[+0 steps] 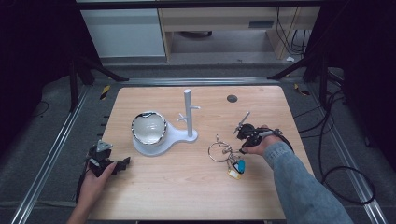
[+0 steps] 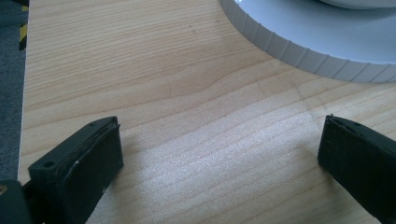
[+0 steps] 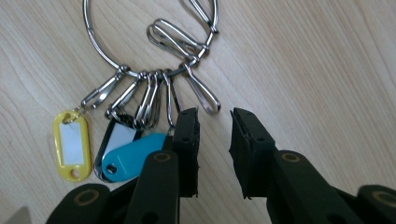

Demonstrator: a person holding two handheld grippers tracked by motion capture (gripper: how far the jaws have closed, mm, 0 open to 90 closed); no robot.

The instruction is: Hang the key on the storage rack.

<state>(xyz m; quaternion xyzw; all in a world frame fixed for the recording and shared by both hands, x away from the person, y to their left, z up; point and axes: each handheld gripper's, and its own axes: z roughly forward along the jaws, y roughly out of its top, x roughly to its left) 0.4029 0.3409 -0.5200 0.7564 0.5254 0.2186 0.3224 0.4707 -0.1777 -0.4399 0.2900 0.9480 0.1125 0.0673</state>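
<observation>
Right gripper (image 3: 215,140) is hovering low over the key ring (image 3: 149,51), its jaws a narrow gap apart and holding nothing, tips just beside the snap hooks and the blue tag (image 3: 133,156). That ring is lying flat on the wooden table (image 1: 187,186), near the white peg stand (image 1: 187,112) with its bowl (image 1: 148,128). Judging by this, a pickup is being lined up: aiming at the wire loop itself, not a loose tag, looks wisest. Left gripper (image 2: 219,163) is resting wide open and empty beside the stand's ribbed base (image 2: 299,51).
</observation>
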